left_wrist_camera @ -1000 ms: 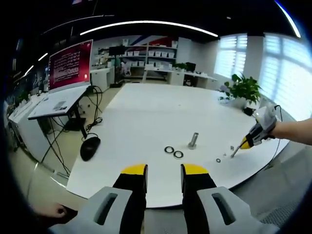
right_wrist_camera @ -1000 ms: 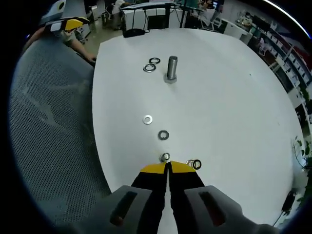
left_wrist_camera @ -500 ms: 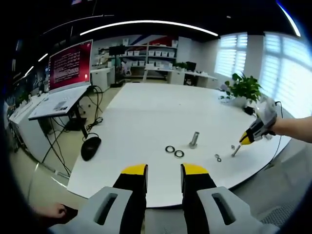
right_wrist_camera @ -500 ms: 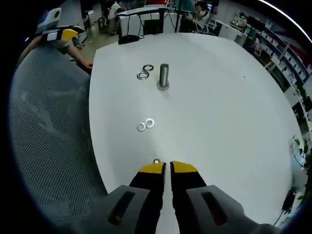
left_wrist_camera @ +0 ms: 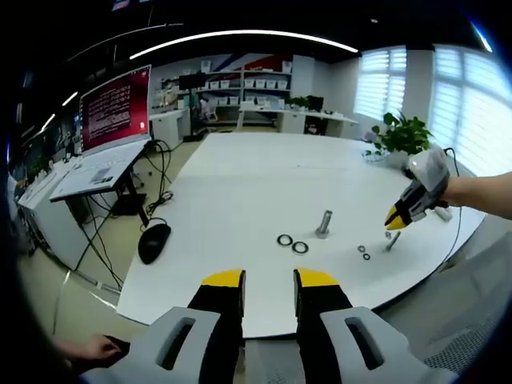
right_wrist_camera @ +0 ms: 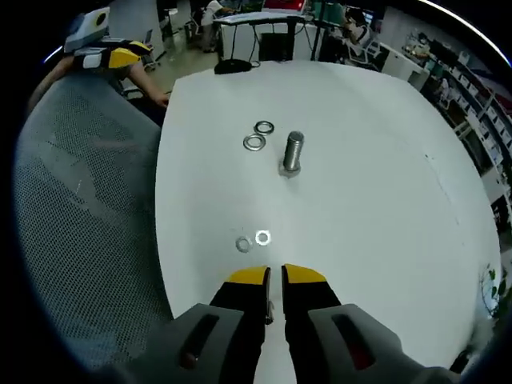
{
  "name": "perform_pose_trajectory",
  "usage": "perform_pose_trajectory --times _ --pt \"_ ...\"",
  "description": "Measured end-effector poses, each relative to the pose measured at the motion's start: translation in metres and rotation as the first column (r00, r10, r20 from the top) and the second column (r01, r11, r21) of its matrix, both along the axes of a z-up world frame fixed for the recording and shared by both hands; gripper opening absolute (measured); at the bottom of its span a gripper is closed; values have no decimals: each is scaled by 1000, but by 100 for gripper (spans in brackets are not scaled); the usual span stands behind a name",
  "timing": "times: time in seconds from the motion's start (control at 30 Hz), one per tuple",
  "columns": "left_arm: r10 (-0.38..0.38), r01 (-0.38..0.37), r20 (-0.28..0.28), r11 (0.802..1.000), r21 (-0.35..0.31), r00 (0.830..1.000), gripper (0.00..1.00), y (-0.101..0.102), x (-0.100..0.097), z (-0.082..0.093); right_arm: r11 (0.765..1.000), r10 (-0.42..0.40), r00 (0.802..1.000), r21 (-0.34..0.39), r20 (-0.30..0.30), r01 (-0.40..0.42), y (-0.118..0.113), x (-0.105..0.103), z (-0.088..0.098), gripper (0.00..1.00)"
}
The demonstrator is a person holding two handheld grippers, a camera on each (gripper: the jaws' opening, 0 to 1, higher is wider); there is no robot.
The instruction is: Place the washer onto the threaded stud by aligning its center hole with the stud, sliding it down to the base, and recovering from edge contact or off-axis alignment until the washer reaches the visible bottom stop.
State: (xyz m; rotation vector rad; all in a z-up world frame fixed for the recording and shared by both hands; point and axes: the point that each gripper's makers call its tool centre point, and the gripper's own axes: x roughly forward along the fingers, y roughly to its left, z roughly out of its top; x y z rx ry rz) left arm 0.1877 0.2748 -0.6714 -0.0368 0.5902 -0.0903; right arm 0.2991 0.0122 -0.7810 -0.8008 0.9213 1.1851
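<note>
The threaded stud stands upright on the white table. Two larger washers lie beside it. Two small washers lie side by side between the stud and my right gripper. That gripper hovers just above the table near its edge. Its jaws are nearly together, with a thin grey washer showing edge-on between them. My left gripper is open, holds nothing, and hangs off the table's near side.
A grey mesh chair sits along the table edge by my right gripper. A black mouse-like object, a red screen on a side desk and cables stand left of the table. A potted plant is at the far right.
My right gripper has lifted off the table and come nearer the stud. Its jaws, fully closed a second ago, now show a slim gap. The small washers ended up side by side.
</note>
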Motion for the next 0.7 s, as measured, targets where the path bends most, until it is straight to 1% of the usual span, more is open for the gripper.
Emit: perform_pose_trajectory --times 0.07,0.1,0.13,0.17,0.23,0.3,0.37,0.47,0.53,0.6,0.7 --pt "2 -2 -2 1000 -5 1000 23 1 0 0 998 53 998 -32 -30 -54 8 -8 -10 9" --pt "3 -3 -3 1000 -4 1000 23 2 0 -1 994 79 996 -69 -40 -81 9 -11 -17 9" --pt "4 -4 -4 1000 -4 1000 23 2 0 -1 990 103 994 -90 -30 -105 10 -11 -21 9" --pt "8 -8 -7 1000 -9 1000 23 3 0 -2 982 140 990 -120 -33 -142 12 -13 -27 10" --pt "10 -10 -9 1000 -15 1000 22 3 0 -2 973 161 985 -156 -55 -168 13 -19 -37 12" --pt "12 -13 -6 1000 -20 1000 20 3 0 -2 968 170 984 -179 -56 -178 13 -20 -42 17" --pt "15 -15 -4 1000 -23 1000 18 3 0 -1 956 201 978 -206 -59 -209 14 -23 -48 17" --pt "13 -14 -7 1000 -24 1000 18 3 0 -2 949 213 976 -230 -46 -218 14 -21 -56 18" --pt "12 -12 -6 1000 -26 1000 17 2 0 -2 948 214 976 -234 -38 -216 15 -18 -57 18" --pt "11 -12 -6 1000 -27 1000 17 2 0 -2 953 198 980 -228 -33 -201 16 -14 -56 18" --pt "11 -11 -5 1000 -29 1000 16 2 0 -2 959 176 983 -218 -54 -183 17 -13 -58 18"
